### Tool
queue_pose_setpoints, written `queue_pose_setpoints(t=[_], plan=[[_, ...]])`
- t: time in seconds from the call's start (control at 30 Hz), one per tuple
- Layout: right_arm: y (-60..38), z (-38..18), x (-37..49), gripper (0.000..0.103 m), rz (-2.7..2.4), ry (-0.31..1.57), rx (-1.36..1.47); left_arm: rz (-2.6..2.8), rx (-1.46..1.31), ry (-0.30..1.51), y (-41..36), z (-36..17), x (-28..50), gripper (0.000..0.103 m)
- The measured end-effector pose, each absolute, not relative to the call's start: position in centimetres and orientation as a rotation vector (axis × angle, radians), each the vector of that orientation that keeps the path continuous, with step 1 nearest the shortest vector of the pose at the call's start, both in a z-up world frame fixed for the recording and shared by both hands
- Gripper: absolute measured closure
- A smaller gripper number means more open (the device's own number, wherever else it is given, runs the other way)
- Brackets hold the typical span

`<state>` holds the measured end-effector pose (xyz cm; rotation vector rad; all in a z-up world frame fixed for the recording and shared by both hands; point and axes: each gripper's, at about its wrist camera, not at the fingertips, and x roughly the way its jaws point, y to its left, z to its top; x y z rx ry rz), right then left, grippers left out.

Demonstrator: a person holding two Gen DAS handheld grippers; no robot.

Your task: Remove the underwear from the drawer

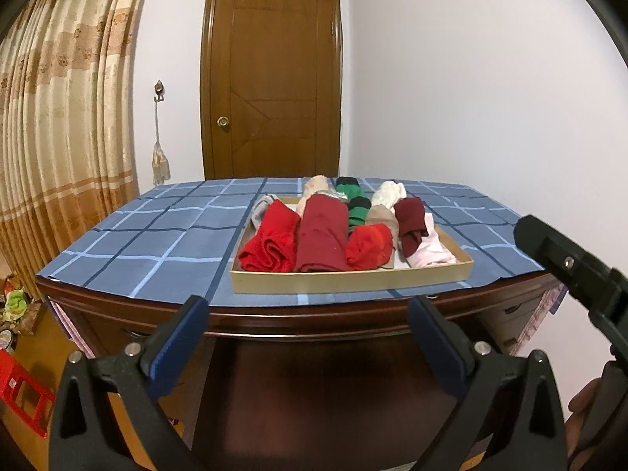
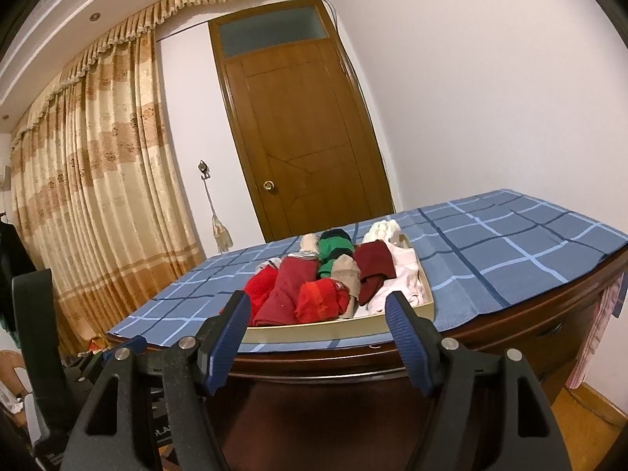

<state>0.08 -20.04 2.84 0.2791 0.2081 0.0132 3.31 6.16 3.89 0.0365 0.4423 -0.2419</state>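
Rolled underwear in reds, green and cream [image 1: 325, 231] is lying packed in a shallow gold cardboard drawer tray [image 1: 349, 279] on the blue checked tablecloth [image 1: 157, 235], while left gripper [image 1: 308, 337] and right gripper [image 2: 318, 327] are hovering short of the near table edge, fingers spread and empty, presumably readying a first pick

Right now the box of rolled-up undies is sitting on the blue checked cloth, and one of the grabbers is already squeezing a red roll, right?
Not quite. The box does sit on the blue checked cloth, but neither grabber is squeezing anything. The left gripper and the right gripper are both open and short of the table's edge. The red roll lies untouched in the box. Both wrist views show this.
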Motion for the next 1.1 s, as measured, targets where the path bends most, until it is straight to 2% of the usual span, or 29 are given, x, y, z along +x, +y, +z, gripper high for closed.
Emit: queue_pose_setpoints(t=[0.43,1.1], plan=[[-20.0,3.5,-1.9,0.021,0.012,0.186,0.283,-0.234,0.045,0.421,6.2,4.8,1.8,0.001],[-20.2,3.7,-2.2,0.021,0.023,0.183,0.290,-0.232,0.047,0.405,6.0,5.3,1.2,0.000]])
